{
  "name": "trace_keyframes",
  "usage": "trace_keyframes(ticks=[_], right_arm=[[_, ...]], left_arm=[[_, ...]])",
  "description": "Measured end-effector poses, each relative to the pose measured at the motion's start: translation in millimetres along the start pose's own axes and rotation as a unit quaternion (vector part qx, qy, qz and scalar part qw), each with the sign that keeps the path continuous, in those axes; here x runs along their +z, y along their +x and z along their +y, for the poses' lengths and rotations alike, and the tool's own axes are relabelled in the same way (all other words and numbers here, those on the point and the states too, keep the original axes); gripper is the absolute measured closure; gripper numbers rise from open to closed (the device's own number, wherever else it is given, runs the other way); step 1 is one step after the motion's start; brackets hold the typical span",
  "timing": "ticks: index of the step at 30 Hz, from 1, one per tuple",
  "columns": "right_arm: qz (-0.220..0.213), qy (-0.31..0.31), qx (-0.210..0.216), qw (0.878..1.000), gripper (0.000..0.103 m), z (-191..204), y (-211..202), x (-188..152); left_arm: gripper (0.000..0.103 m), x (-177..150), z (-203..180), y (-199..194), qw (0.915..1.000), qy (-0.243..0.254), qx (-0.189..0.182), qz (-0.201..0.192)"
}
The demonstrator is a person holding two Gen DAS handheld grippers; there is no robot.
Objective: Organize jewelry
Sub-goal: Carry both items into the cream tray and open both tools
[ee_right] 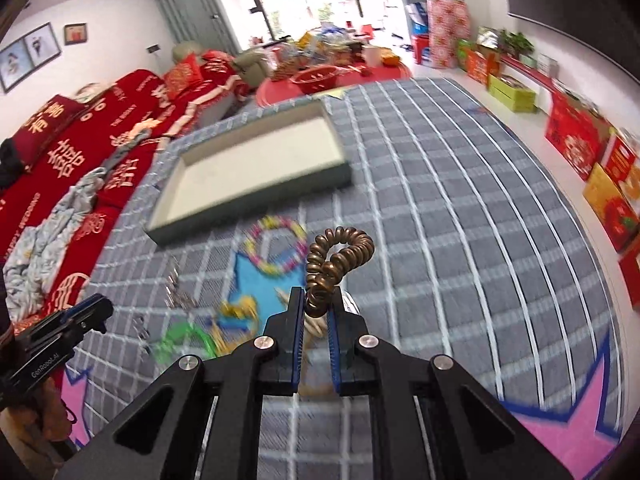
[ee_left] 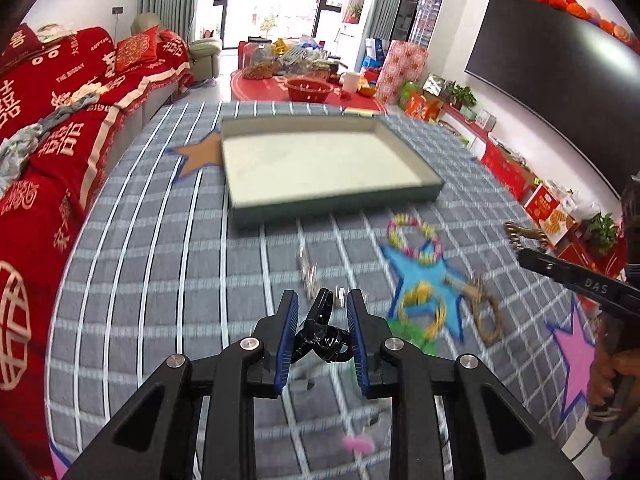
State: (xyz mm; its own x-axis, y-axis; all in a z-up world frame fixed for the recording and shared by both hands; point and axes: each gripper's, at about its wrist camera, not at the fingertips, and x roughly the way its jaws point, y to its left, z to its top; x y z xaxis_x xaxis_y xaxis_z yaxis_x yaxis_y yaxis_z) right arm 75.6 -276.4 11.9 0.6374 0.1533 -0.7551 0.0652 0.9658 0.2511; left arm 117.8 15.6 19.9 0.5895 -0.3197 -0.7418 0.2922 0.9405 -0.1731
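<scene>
I have a bronze coil bracelet (ee_right: 338,264) pinched at its lower end in my right tool (ee_right: 316,314), the loop standing up above the tips. My left tool (ee_left: 322,308) is closed on a black hair clip (ee_left: 322,330). Below, a beaded bracelet (ee_right: 275,249), a yellow bangle (ee_left: 423,312) and a rope ring (ee_left: 487,318) lie on the checked bench (ee_right: 460,184), just short of the tray (ee_left: 328,200).

The left gripper (ee_left: 322,300) gripped a black hair clip (ee_left: 323,336) above the grey checked cloth (ee_left: 160,264) — the tray (ee_left: 320,160) lay beyond, a multicoloured bead bracelet (ee_left: 414,240) just before its near wall.
</scene>
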Motion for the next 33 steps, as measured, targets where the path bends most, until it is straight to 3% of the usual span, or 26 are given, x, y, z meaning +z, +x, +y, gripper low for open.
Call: trace_keyframes(ticks=[8, 15, 24, 33], right_arm=[[0.010, -0.025, 0.031, 0.999, 0.091, 23, 56, 85], [0.026, -0.039, 0.023, 0.999, 0.091, 31, 123, 137], [0.079, -0.034, -0.007, 0.996, 0.091, 15, 181, 129], [0.093, -0.056, -0.016, 0.994, 0.091, 18, 168, 101]], left_arm=[[0.064, 73, 5, 43, 0.9998, -0.001, 0.014, -0.017], [0.064, 111, 23, 100, 0.9990, -0.014, 0.041, -0.002], [0.064, 115, 33, 155, 0.9975, -0.010, 0.059, 0.037], [0.064, 105, 27, 163, 0.9967, 0.006, 0.064, 0.050]])
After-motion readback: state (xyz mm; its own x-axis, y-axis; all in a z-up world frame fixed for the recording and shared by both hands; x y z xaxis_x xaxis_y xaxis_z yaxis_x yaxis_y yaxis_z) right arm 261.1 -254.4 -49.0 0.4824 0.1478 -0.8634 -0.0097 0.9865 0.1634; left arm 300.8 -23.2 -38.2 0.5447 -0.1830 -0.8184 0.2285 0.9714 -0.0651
